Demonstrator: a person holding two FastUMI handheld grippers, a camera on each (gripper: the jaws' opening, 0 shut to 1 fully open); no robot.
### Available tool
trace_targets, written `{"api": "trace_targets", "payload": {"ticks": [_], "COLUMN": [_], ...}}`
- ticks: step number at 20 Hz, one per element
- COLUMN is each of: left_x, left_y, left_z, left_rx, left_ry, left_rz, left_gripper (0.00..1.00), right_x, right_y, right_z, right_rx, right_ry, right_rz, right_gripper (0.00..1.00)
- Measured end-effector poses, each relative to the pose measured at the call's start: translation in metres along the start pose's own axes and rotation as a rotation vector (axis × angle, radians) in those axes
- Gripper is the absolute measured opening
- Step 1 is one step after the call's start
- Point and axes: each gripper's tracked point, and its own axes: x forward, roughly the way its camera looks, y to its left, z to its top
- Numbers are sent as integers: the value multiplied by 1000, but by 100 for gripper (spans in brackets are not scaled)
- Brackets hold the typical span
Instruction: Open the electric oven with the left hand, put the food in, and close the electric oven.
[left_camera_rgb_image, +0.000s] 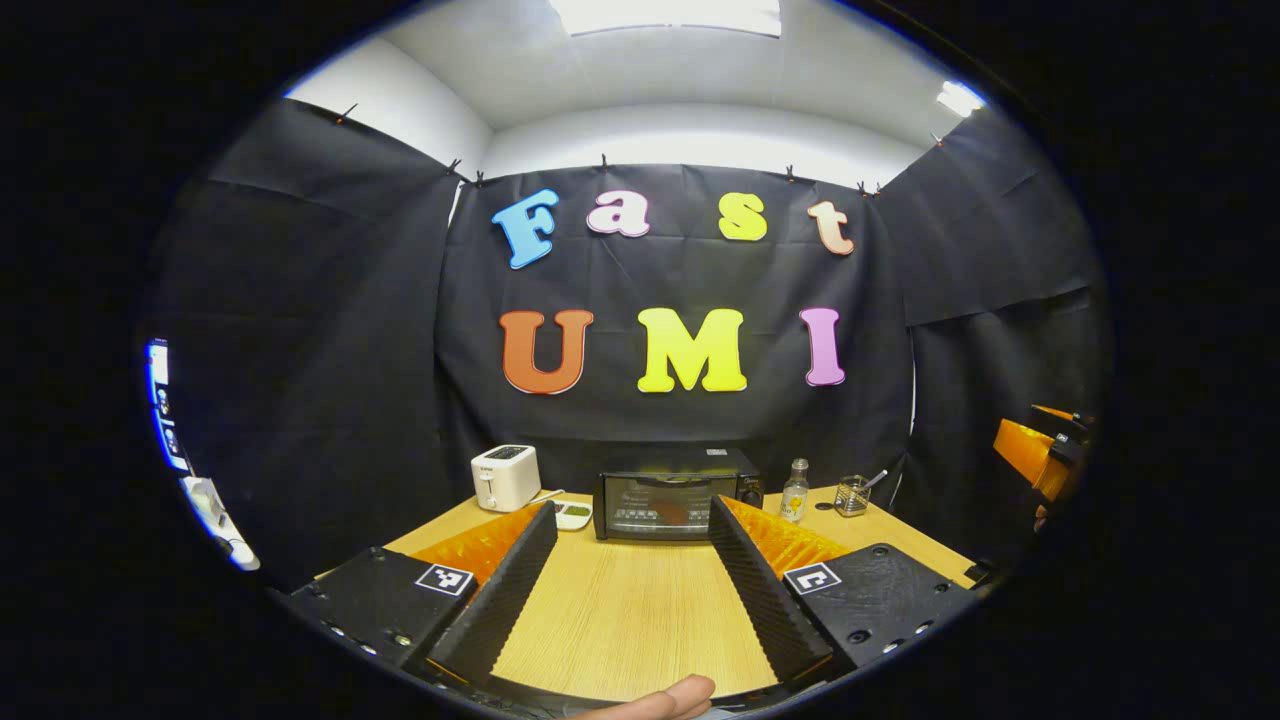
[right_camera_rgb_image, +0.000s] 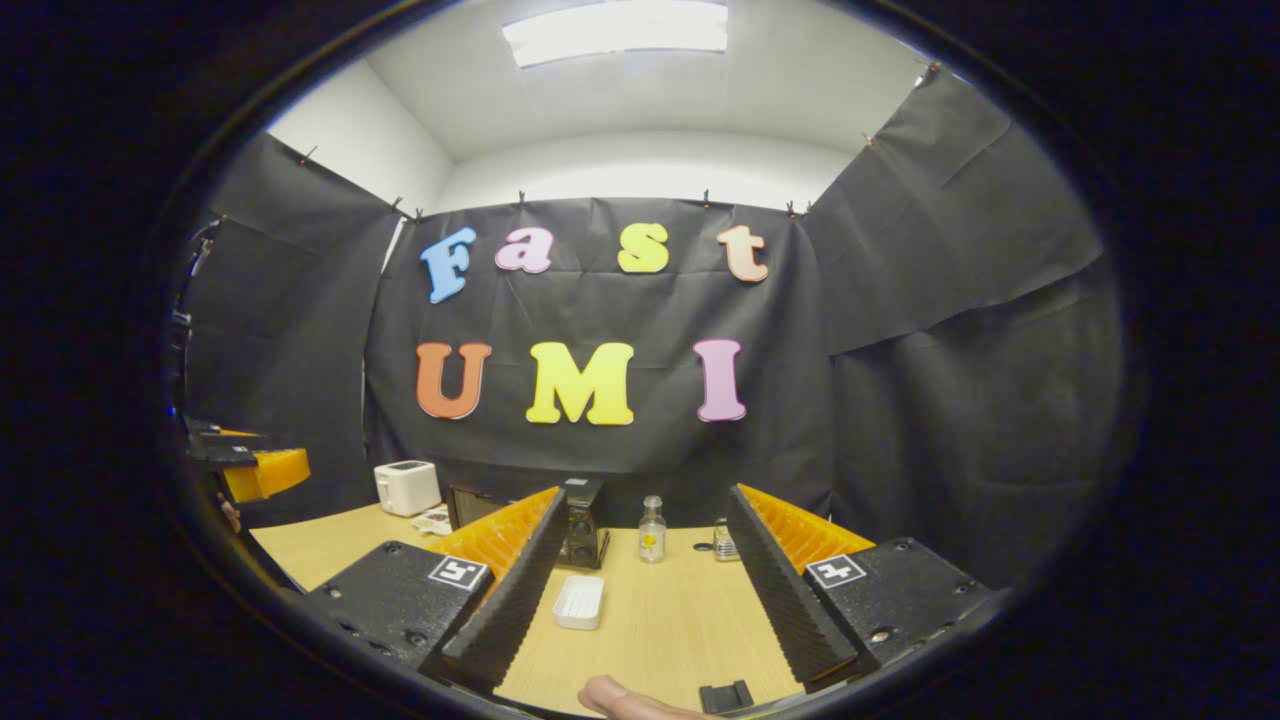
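The black electric oven (left_camera_rgb_image: 675, 505) stands at the back of the wooden table (left_camera_rgb_image: 620, 610) with its glass door shut. My left gripper (left_camera_rgb_image: 633, 506) is open and empty, held back from the oven and pointing straight at it. My right gripper (right_camera_rgb_image: 645, 494) is also open and empty, above the table farther right. A white rectangular dish (right_camera_rgb_image: 579, 602) lies on the table between its fingers; I cannot make out what is in it. The oven (right_camera_rgb_image: 583, 530) peeks out behind one right-gripper finger (right_camera_rgb_image: 510, 590). A small white dish with something green (left_camera_rgb_image: 573, 515) sits left of the oven.
A white toaster (left_camera_rgb_image: 505, 476) stands at the back left. A small bottle (left_camera_rgb_image: 795, 490) and a glass cup (left_camera_rgb_image: 852, 495) stand right of the oven. The other gripper (left_camera_rgb_image: 1045, 450) shows at the right edge. A fingertip (left_camera_rgb_image: 660, 695) is at the bottom.
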Motion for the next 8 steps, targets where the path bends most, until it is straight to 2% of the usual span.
{"api": "trace_targets", "payload": {"ticks": [2, 8], "left_x": [-3, -7], "left_y": [-6, -10], "left_z": [2, -2], "left_rx": [3, 5], "left_ry": [-9, 1], "left_rz": [-18, -31], "left_gripper": [97, 97], "right_x": [0, 1], "right_y": [-3, -5], "right_z": [-3, -7], "right_rx": [5, 6], "right_ry": [7, 17], "right_rz": [-5, -5], "right_gripper": [100, 100]}}
